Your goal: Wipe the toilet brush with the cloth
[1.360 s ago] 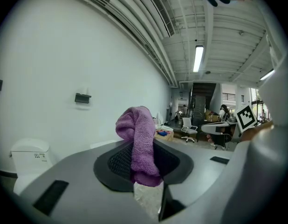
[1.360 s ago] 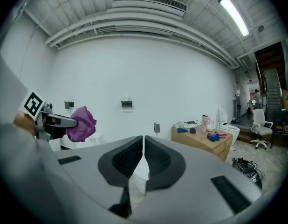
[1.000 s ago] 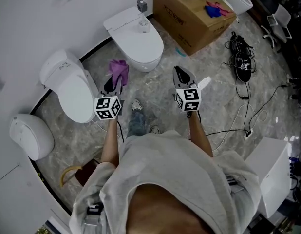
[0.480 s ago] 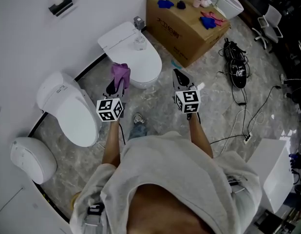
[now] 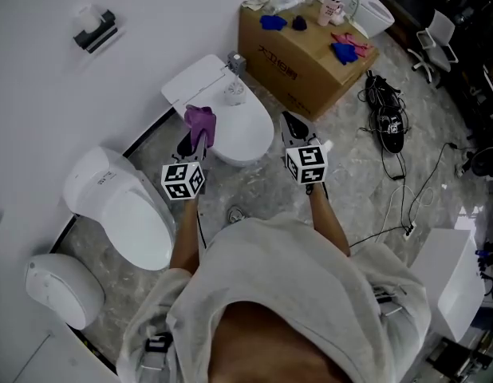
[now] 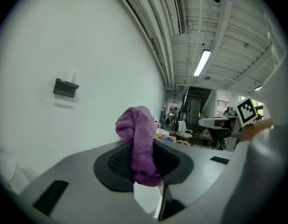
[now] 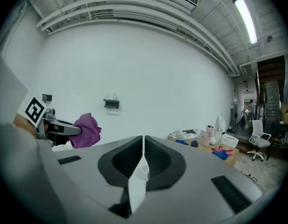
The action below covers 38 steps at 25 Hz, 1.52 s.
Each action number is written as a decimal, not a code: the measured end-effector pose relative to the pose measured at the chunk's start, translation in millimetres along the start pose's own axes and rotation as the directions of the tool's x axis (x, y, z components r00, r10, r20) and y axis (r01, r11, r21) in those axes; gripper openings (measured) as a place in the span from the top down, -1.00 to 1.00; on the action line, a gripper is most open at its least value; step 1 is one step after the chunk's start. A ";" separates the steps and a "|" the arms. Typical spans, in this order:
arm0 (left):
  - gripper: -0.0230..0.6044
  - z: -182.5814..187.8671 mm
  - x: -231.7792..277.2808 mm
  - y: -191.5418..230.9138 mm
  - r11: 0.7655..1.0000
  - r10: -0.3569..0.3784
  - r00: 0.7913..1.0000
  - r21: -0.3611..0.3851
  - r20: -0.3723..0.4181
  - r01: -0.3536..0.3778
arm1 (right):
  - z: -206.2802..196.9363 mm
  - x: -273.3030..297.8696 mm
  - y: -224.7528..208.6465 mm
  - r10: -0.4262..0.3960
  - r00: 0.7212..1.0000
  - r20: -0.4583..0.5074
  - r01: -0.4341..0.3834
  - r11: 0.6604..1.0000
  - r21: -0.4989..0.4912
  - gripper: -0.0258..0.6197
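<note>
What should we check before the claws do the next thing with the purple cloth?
1. Purple cloth gripped by the left claw: ok, its jaws are shut on the cloth.
2. Right claw free to pick something up: ok, its jaws are together with nothing between them.
3. Toilet brush found: not ok, none shows in any view.
4. Claws apart from each other: ok, there is a gap between them in the head view.
5. Cloth clear of the toilet: cannot tell, it overlaps the toilet from above.
</note>
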<state>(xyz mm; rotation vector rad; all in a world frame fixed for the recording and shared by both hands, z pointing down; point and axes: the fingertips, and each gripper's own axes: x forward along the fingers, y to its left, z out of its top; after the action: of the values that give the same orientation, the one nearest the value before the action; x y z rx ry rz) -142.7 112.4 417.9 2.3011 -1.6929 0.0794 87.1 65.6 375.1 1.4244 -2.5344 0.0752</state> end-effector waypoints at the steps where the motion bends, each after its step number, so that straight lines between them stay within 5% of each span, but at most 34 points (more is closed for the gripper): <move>1: 0.57 0.8 5.6 5.6 1.000 -0.006 1.000 -0.001 -0.003 0.006 | 1.1 7.2 0.4 -0.004 1.000 -0.002 0.004 1.000 0.000 0.82; 19: 0.57 -21.3 84.0 52.2 0.999 -0.034 0.993 -0.026 -0.113 0.031 | -17.3 77.9 -13.4 -0.001 0.997 -0.076 0.004 0.999 0.034 0.82; 38: 0.57 -46.3 170.2 69.1 0.987 0.133 0.961 -0.054 -0.242 -0.150 | -31.0 208.0 -52.8 0.249 0.965 -0.079 -0.237 0.962 0.135 0.82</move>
<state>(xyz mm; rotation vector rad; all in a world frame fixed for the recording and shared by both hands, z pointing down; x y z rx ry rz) -149.2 -52.3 511.3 2.0243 -1.7040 0.3065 33.4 -131.1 448.7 1.1111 -2.6513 0.3413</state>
